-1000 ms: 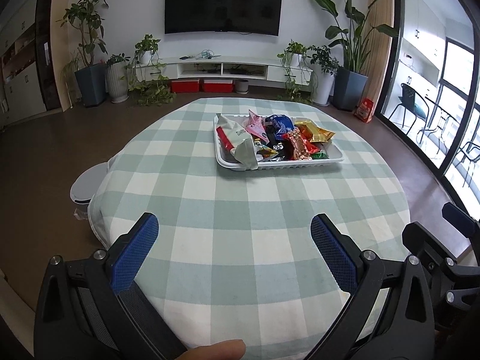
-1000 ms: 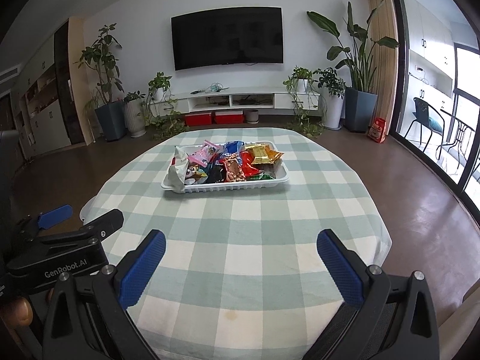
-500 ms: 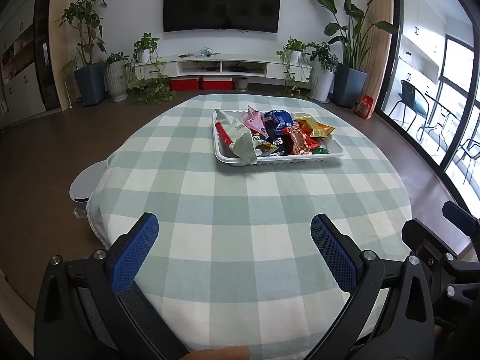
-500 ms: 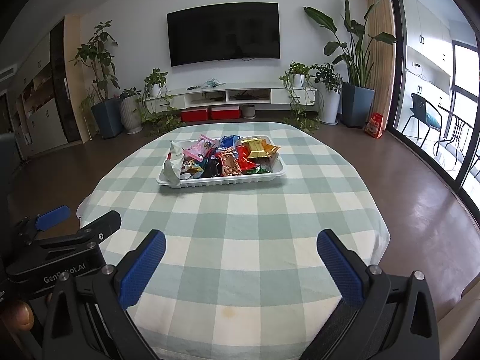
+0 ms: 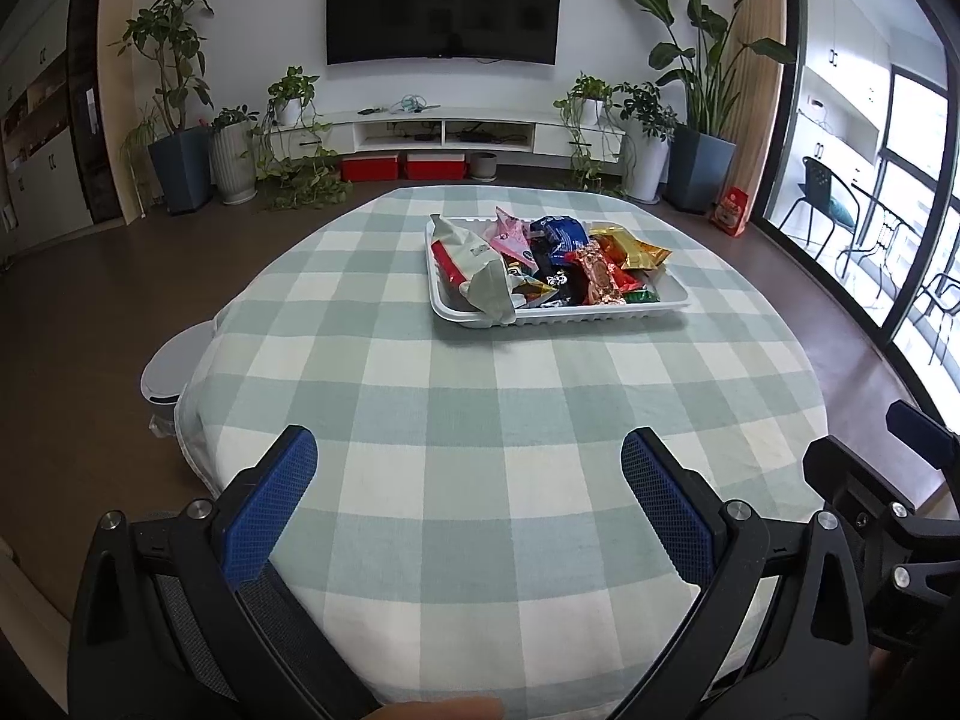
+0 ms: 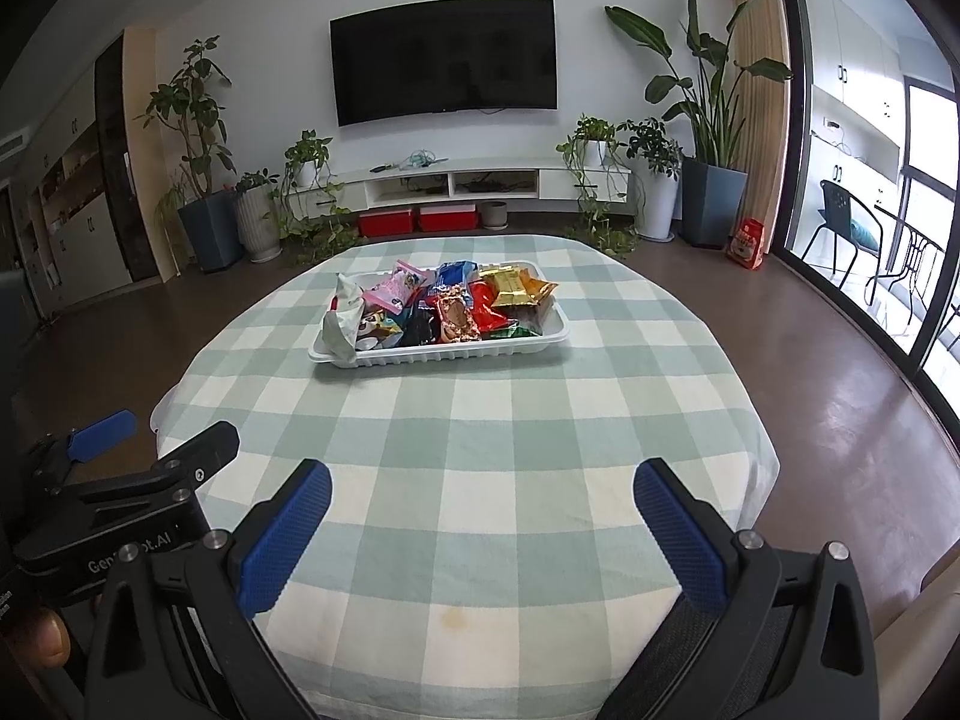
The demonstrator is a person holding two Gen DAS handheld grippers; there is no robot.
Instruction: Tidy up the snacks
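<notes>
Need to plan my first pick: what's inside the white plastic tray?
The white plastic tray holds a heap of snack packets: white bag at its left end, pink, blue, red, gold. Packets underneath are covered.

Colours on the table, both wrist views.
Showing green-white check tablecloth (image 5: pixel 480 408), white tray (image 6: pixel 444 354), packets in pink (image 6: pixel 393 291), blue (image 5: pixel 561 234), gold (image 6: pixel 516 288), red (image 5: pixel 600 270); blue pads (image 6: pixel 282 540) on black grippers.

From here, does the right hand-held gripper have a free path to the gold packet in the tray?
Probably yes: the right hand-held gripper is open, only bare checked tablecloth lies between, and the gold packet sits uncovered on top.
</notes>
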